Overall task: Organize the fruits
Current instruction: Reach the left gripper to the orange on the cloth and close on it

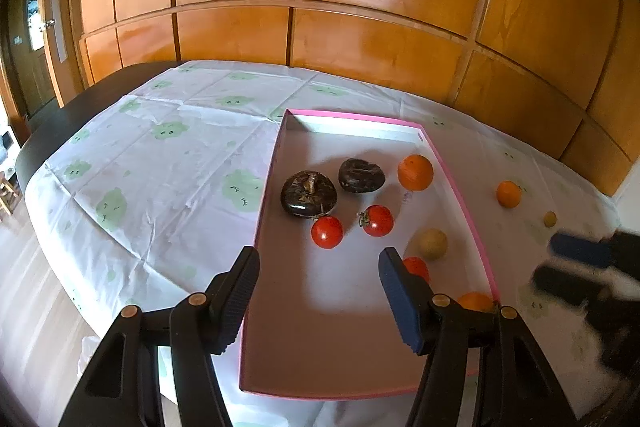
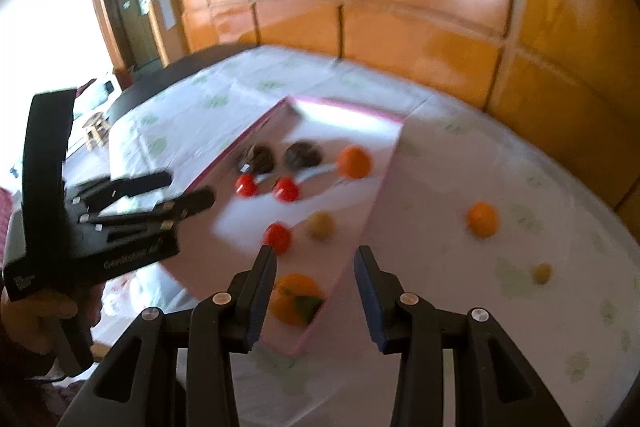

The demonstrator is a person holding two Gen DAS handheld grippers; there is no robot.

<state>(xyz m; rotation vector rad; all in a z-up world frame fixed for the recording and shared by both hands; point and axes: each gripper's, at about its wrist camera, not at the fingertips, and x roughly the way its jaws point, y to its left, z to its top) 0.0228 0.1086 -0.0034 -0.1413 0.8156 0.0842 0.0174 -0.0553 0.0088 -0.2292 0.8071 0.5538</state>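
A shallow pink-rimmed box (image 1: 320,331) lies on the table. In it are two dark brown fruits (image 1: 308,194), an orange (image 1: 415,172), two red tomatoes (image 1: 327,231), a yellowish fruit (image 1: 433,243), a third tomato (image 1: 418,267) and an orange (image 1: 476,301) in the near right corner. My left gripper (image 1: 319,253) hovers open over the box's near half, nothing between its fingers. My right gripper (image 2: 315,253) is open and empty above the box's right wall (image 2: 380,195), just past the leafy orange (image 2: 296,301). It shows blurred in the left wrist view (image 1: 568,267).
On the cloth right of the box lie an orange (image 2: 483,219) and a small yellow fruit (image 2: 542,273). A green-patterned white tablecloth (image 1: 160,167) covers the dark table. Wooden wall panels (image 1: 360,27) stand behind it. A hand (image 2: 24,315) holds the left gripper (image 2: 188,193).
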